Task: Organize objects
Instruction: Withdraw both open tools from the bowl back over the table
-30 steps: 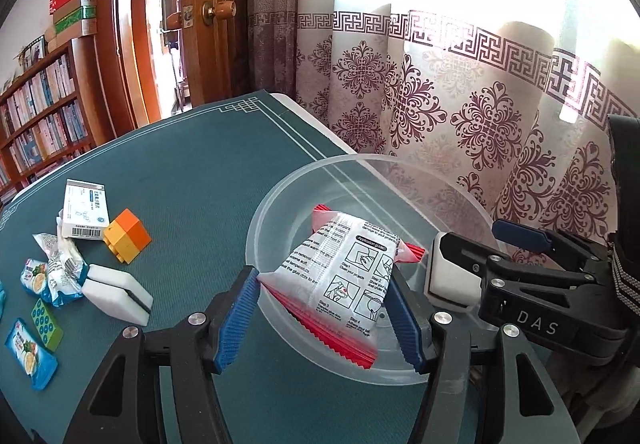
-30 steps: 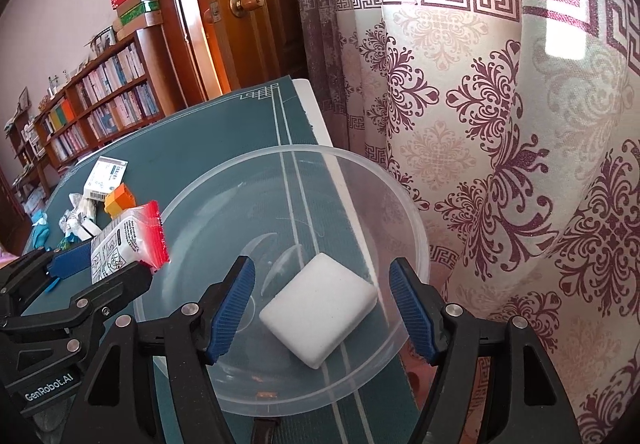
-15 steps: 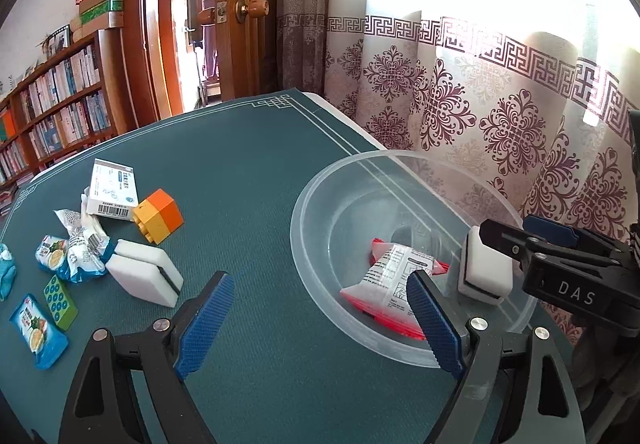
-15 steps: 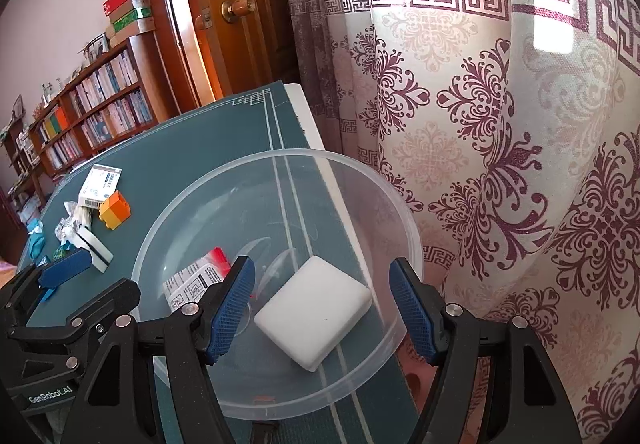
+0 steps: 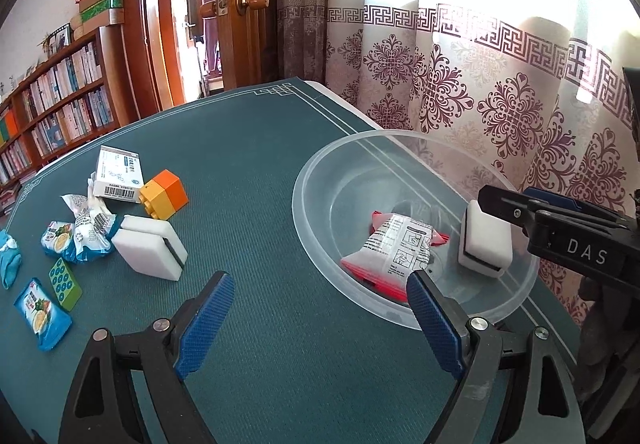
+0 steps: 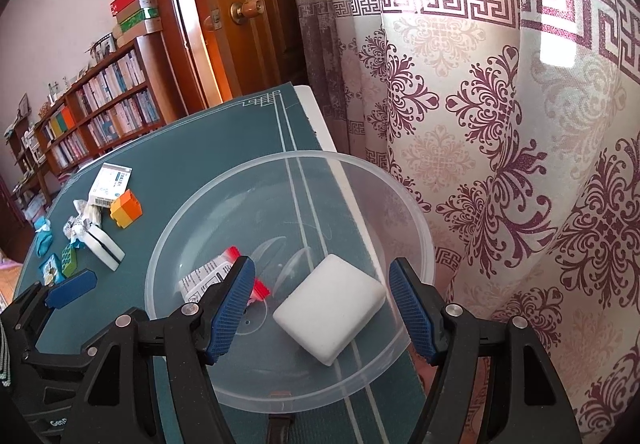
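Noted at the far left of the dark green table (image 5: 260, 148) a loose cluster: blue snack packets (image 5: 40, 320), a small green dotted block (image 5: 64, 284), a white rectangular sponge with a dark strip (image 5: 150, 252), a white printed carton (image 5: 120, 180) and an orange-and-yellow toy brick (image 5: 164, 194) just beside it. Found the left gripper (image 5: 320, 280) spread wide and holding nothing, low over the table, its right finger overlapping the near rim of the clear round plastic bowl (image 5: 304, 180). Saw inside the bowl a red-edged white printed sachet (image 5: 396, 248) and, further right, a plain white sponge block (image 6: 332, 308). Found the right gripper (image 6: 320, 264) also parted, its blue pads either side of that block with gaps showing.
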### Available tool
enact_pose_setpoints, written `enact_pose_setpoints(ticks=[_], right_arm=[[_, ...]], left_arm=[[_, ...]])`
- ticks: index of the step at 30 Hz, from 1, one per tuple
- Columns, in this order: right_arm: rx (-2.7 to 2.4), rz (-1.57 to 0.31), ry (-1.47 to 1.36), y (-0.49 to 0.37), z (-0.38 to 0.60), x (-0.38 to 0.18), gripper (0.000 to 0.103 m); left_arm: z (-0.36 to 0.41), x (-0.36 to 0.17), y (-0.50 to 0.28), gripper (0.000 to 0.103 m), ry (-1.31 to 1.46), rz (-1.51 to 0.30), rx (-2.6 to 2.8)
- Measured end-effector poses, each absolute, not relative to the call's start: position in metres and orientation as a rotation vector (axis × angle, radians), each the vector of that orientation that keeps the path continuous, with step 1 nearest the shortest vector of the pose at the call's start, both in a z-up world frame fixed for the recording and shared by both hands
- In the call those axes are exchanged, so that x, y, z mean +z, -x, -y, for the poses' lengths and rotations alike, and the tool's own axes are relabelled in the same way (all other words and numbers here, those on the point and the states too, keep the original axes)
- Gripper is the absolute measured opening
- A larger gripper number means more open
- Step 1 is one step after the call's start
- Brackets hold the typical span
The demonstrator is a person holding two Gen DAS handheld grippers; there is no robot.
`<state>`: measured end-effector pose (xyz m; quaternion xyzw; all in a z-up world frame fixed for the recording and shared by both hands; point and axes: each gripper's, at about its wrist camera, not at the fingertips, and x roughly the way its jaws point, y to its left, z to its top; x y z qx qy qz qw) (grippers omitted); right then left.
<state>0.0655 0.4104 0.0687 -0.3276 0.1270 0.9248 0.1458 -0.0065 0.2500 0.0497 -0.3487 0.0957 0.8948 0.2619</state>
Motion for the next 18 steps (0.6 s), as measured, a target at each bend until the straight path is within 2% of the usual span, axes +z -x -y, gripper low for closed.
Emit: enact_pose_setpoints(ticks=[18], right_arm=[[2.741, -0.35, 0.895, -0.076, -0.387, 0.089, 0.071]], left_arm=[[-0.217, 0.065, -0.011, 0.095, 0.956, -0.224, 2.519]])
